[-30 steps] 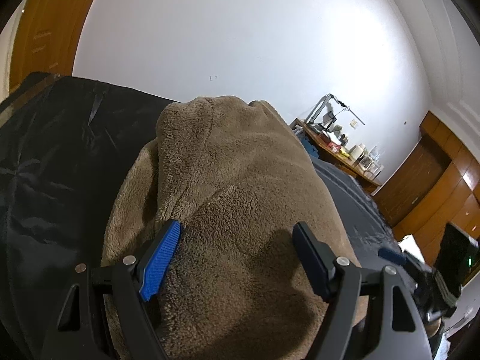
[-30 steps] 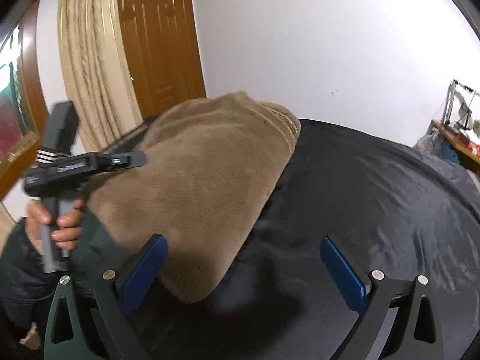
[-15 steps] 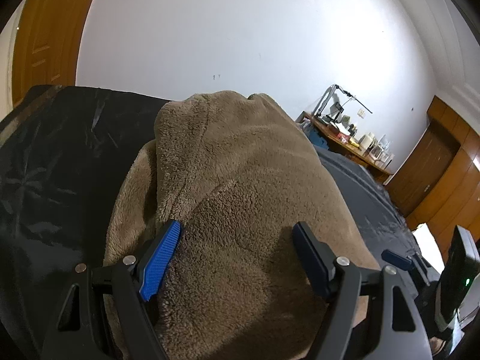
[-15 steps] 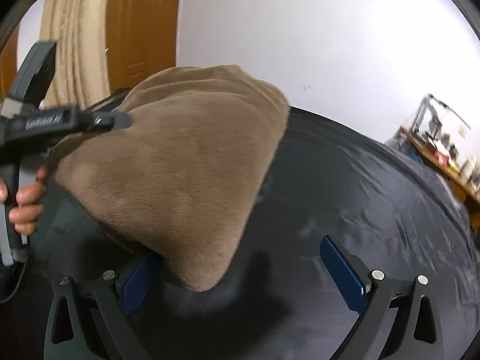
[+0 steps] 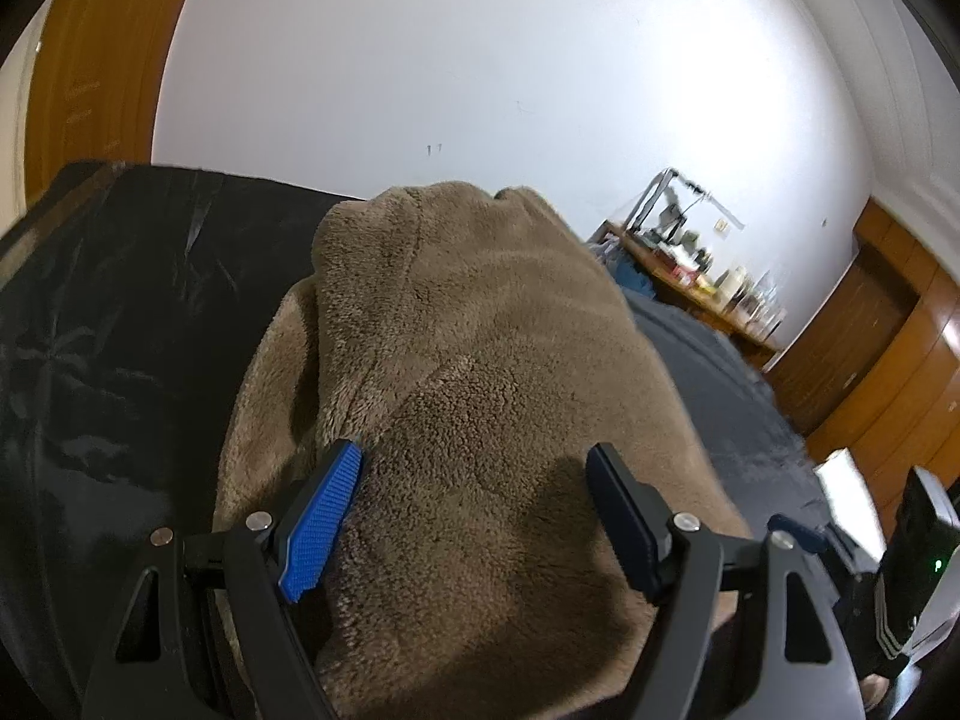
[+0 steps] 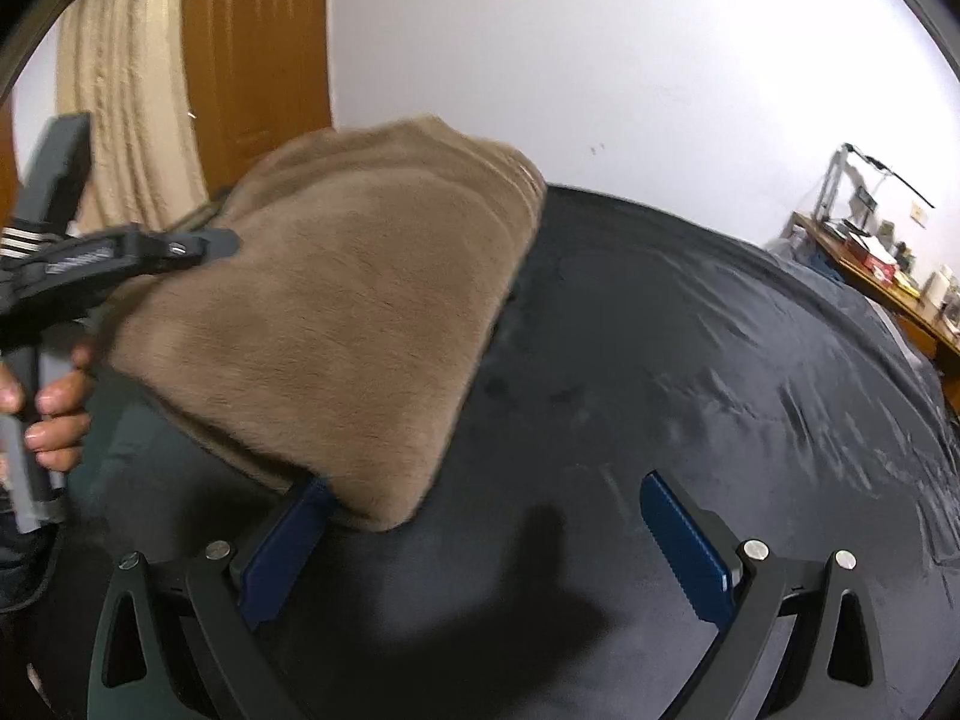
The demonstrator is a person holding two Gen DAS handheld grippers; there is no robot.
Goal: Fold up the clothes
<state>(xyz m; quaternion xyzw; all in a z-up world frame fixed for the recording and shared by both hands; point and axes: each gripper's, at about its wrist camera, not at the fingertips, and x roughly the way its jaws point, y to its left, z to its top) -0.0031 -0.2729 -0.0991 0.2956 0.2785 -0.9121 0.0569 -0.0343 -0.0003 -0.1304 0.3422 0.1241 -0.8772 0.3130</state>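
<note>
A folded brown fleece garment (image 5: pixel 480 420) lies as a thick bundle on the black-covered bed (image 6: pixel 690 360), near the edge closest to the person, its far end toward the white wall. The left gripper (image 5: pixel 474 516) straddles the near end of the bundle with its jaws spread wide; whether the pads press the pile or merely rest against it I cannot tell. The right gripper (image 6: pixel 486 540) stands spread too — its left pad tucked under the bundle's near corner, its right pad over bare cover, nothing pinched. In the right wrist view a hand (image 6: pixel 48 408) holds the left gripper's handle. The folding looks close to finished, probably at the stage of squaring or lifting the bundle. The next move calls for both grippers to close on the thick layers evenly — fleece this bulky could slump open if only one corner is taken.
</note>
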